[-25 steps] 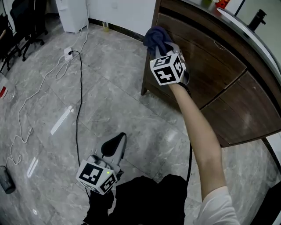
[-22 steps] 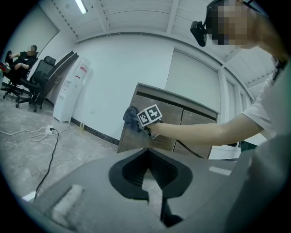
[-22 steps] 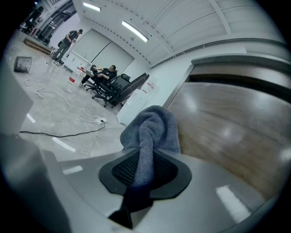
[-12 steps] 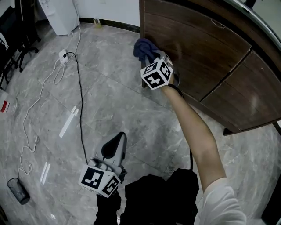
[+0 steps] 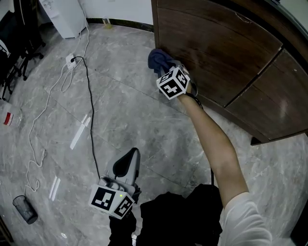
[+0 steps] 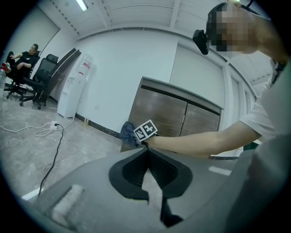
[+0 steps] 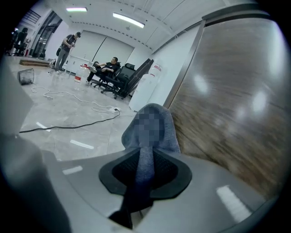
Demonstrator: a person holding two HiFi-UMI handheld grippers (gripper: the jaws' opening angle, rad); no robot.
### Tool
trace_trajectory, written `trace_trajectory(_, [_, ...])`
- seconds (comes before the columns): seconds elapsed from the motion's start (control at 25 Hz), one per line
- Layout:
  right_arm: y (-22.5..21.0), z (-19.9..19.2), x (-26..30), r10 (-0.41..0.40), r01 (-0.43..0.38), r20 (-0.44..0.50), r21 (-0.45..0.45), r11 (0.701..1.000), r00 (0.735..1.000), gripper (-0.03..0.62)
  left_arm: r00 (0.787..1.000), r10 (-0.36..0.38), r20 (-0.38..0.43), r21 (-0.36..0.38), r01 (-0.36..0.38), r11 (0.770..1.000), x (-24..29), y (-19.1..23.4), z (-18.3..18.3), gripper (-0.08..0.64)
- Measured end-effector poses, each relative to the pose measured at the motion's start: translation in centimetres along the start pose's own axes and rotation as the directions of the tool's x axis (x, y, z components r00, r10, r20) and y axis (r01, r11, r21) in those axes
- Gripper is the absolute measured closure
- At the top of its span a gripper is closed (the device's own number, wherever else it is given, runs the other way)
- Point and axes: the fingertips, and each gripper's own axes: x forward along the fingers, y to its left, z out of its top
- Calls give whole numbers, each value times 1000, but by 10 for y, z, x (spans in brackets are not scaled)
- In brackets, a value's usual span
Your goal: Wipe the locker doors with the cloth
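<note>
Big grey stone floor fills most of the head view, w/ lots of open room on its left side. 1 dark wood locker stands top right. 2 of its doors show, left door & right door, w/ a thin gap between them. 1 bare arm reaches out to it. 1 white water cooler stands by the far wall. 2 cables lie across the open floor: black cable & white cable. 1 small black bin lies at the bottom left edge. 2 grippers. Left gripper hangs low over the floor, jaws together, nothing in them. Right gripper is clenched on 1 blue cloth; its jaws have just been squeezing in a bit more w/ the cloth between them. Cloth sits up against the left door, right by the locker's left edge, low down near the floor.
</note>
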Motion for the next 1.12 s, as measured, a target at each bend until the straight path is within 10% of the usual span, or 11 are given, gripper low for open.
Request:
trace_trajectory(0.6, [24,-38,27,62,-60,-80,36,998,995,525,998,58,-16,28,-57,998,-22,-8,0,560])
trace_trajectory(0.88, [34,-2,-24,132,-134,98,14,991,986,525,997,83,0,42,-83,996,-17,-24,9,560])
trace_trajectory(1.12, [20,48,-151,216,-230,217,41,972,952,525,998,60,-22,29,-60,998,-5,-83,89,560])
